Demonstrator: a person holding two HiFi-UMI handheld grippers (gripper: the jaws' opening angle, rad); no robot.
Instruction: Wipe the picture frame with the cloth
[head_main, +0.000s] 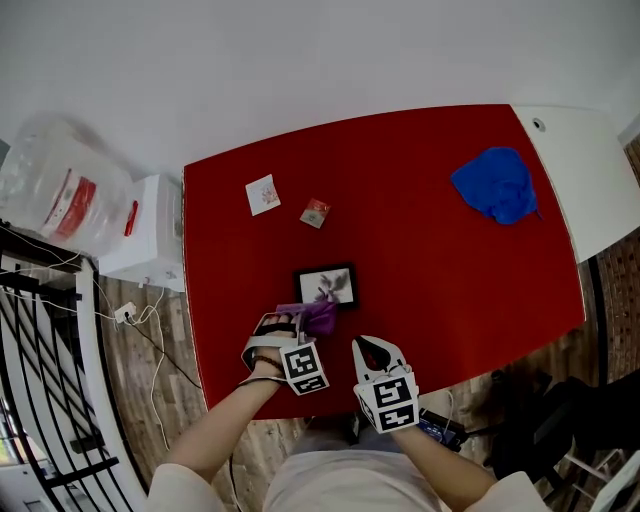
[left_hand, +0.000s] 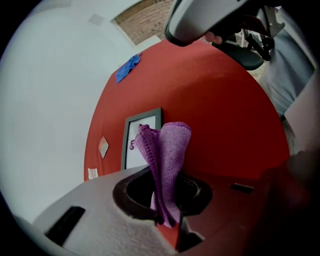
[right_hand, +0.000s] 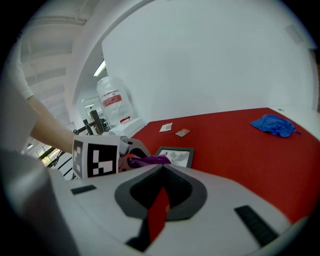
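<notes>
Closest to the head camera, two hand-held grippers sat side by side over the near edge of a red desk (head_main: 420, 260), each carrying a cube of black-and-white square markers with no readable words. The left gripper (head_main: 290, 322) had its claw clamped on a folded purple cloth (head_main: 318, 316). The right gripper (head_main: 370, 350) had its claw drawn narrow, with nothing in it. The picture frame (head_main: 326, 286) lay flat on the desk just beyond the cloth, dark-edged around a pale picture, its long axis running left to right across the desk, slightly tilted. Farther back lay two small cards, one white (head_main: 263, 194) and one reddish (head_main: 315, 212), their print too small to read. A blue cloth (head_main: 497, 185) lay well apart at the far right. Off the desk's left end stood a clear plastic bag (head_main: 60, 185) with a red label, its lettering not legible. Only the left gripper view showed the cloth standing upright in folds between the jaws. Only the right gripper view showed the left gripper's marker cube from the side, with the purple cloth poking toward the frame.
</notes>
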